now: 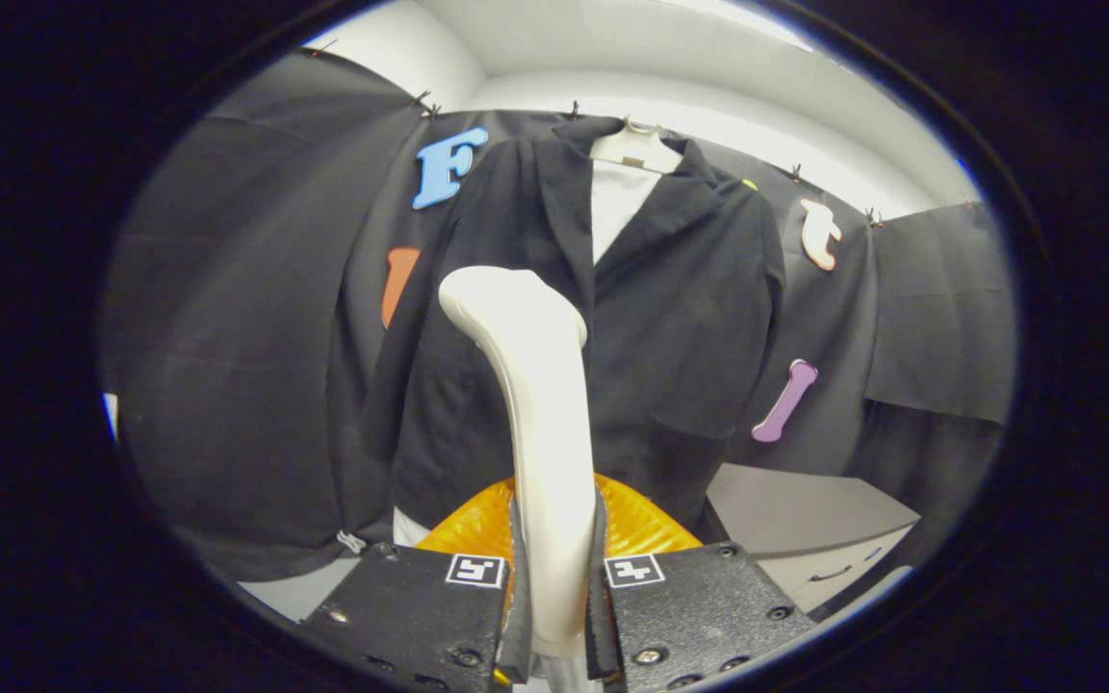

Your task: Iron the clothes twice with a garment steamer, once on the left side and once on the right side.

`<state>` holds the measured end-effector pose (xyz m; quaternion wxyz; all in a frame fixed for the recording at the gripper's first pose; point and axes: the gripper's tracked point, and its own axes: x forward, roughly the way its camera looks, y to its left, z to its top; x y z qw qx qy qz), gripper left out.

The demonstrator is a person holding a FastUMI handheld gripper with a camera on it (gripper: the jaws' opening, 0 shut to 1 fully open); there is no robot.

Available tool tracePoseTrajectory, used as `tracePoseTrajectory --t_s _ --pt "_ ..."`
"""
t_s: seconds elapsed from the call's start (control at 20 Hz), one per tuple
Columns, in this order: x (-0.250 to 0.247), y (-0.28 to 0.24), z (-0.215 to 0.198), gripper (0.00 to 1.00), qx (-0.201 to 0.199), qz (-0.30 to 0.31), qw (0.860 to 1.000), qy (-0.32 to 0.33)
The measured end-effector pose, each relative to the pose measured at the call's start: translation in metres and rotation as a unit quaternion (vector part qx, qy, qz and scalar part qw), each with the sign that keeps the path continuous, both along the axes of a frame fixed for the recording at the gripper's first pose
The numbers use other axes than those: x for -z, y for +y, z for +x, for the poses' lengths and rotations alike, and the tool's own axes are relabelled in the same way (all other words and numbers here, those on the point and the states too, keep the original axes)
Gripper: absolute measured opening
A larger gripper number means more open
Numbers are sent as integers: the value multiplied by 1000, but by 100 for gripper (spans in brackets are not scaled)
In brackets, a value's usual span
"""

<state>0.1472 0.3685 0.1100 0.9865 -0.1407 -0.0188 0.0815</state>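
item: our tool [554,587] pinches the white garment steamer [540,414] upright between both fingers; we face a black jacket [651,318] on a hanger [633,146] beyond.

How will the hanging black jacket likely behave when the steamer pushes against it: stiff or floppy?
Probably floppy: the jacket drapes in soft folds. It will likely swing, since it hangs from a hanger. The steamer looks rigid and smooth; the gripper has both jaws pressed on its handle, so it might slip slightly.
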Motion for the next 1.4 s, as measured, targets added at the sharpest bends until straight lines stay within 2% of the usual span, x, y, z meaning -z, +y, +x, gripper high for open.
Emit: tracePoseTrajectory --t_s 0.3,0.55,0.75,0.95,1.4 --pt "-89 31 22 25 -1 34 997 -67" --pt "-126 60 36 25 2 23 994 -105" --pt "-143 63 50 25 47 1 990 -129" --pt "-132 72 70 25 64 -12 991 -113" --pt "-77 70 72 25 81 -67 990 -97"
